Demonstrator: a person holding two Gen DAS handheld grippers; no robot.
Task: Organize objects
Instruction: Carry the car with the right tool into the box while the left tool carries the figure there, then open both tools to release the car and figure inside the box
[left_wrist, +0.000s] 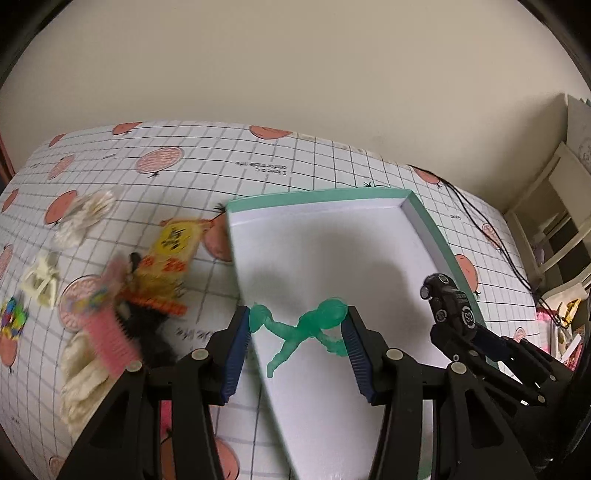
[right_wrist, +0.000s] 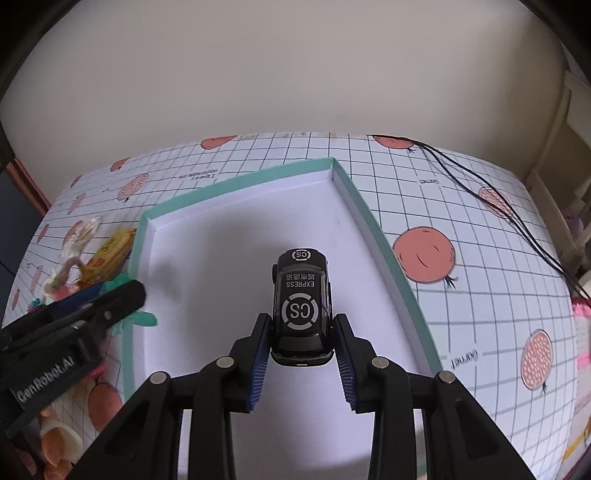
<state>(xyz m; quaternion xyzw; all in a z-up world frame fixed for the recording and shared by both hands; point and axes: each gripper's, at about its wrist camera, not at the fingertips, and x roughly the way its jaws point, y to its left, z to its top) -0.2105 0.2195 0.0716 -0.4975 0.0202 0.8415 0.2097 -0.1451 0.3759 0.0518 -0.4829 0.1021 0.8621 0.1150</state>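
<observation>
My left gripper (left_wrist: 297, 328) is shut on a translucent green figurine (left_wrist: 303, 326), held over the left edge of a shallow white box with a teal rim (left_wrist: 432, 229). My right gripper (right_wrist: 301, 339) is shut on a black toy car (right_wrist: 301, 295) marked "CS EXPRESS", held above the white floor of the box (right_wrist: 229, 173). In the left wrist view the right gripper (left_wrist: 458, 317) with the car (left_wrist: 443, 295) appears at the box's right side. In the right wrist view the left gripper (right_wrist: 122, 299) shows at the box's left rim, with the green figurine (right_wrist: 142, 317) partly hidden behind it.
Left of the box lies a blurred pile: a yellow packet (left_wrist: 171, 243), pink comb (left_wrist: 107, 343), black brush (left_wrist: 147, 328), cream hair clip (left_wrist: 40, 280), white fluffy item (left_wrist: 86, 214). A black cable (right_wrist: 491, 195) crosses the patterned tablecloth at the right. White shelving (left_wrist: 554, 206) stands far right.
</observation>
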